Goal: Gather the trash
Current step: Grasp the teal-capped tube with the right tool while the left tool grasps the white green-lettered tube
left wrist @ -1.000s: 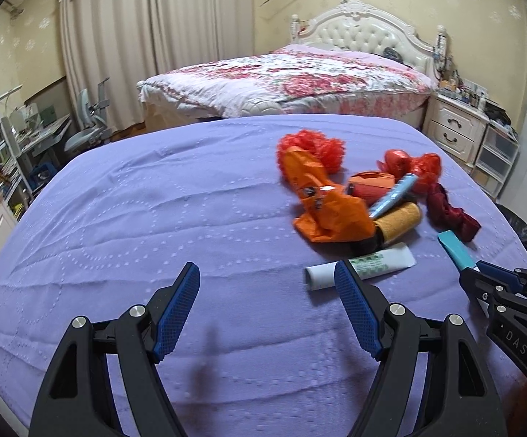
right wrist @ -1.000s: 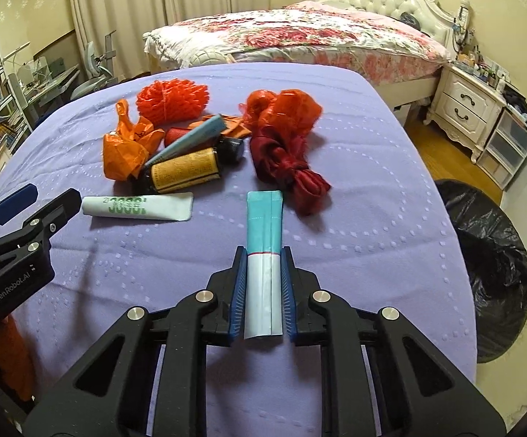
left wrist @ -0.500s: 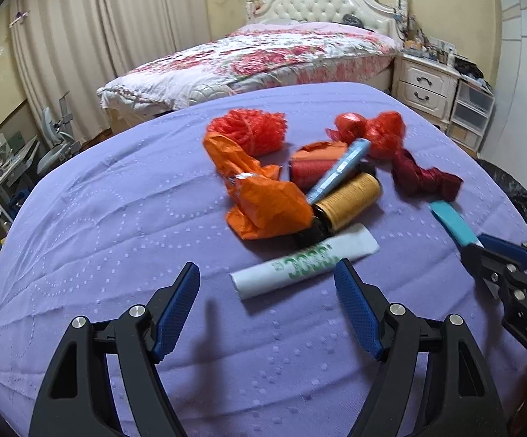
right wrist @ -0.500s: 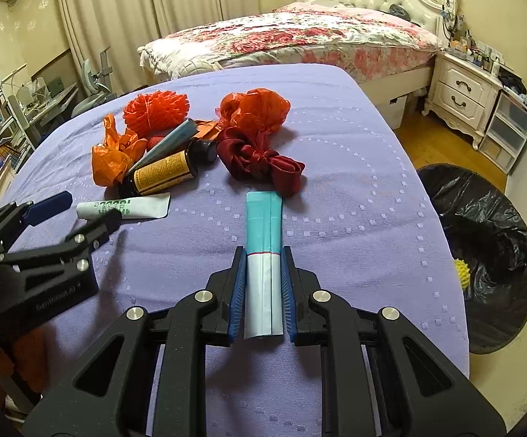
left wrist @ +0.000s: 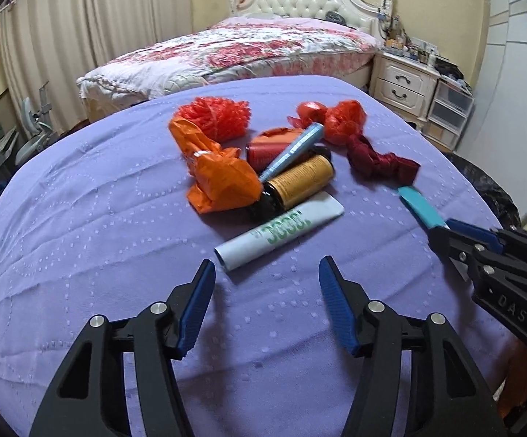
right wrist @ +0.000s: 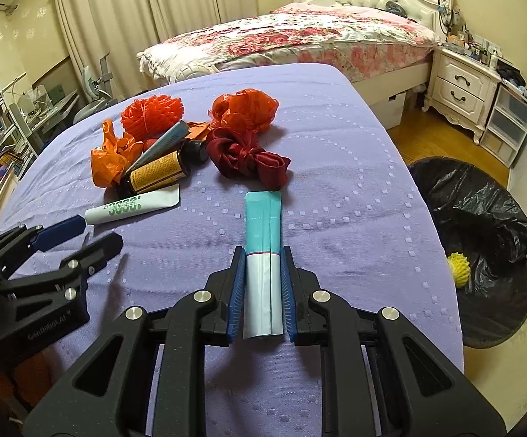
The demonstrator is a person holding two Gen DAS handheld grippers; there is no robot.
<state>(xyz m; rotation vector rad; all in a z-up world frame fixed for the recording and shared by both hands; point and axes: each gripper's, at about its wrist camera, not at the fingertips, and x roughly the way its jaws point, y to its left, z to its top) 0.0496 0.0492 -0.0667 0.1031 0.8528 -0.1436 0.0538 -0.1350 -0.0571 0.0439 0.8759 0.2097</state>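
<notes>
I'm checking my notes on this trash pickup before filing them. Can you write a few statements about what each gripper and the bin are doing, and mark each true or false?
1. The right gripper is shut on the teal and white packet. True.
2. The left gripper is clamped on the white tube. False: its jaws have just been closing but stand apart, and the tube's end lies just ahead of them, unpinched.
3. The black trash bag is empty. False: a yellow spiky ball lies inside.
4. The amber bottle lies on its side beside the orange plastic bag. True.
5. The dark red ribbon hangs from the right gripper. False: it lies on the purple cover.
</notes>
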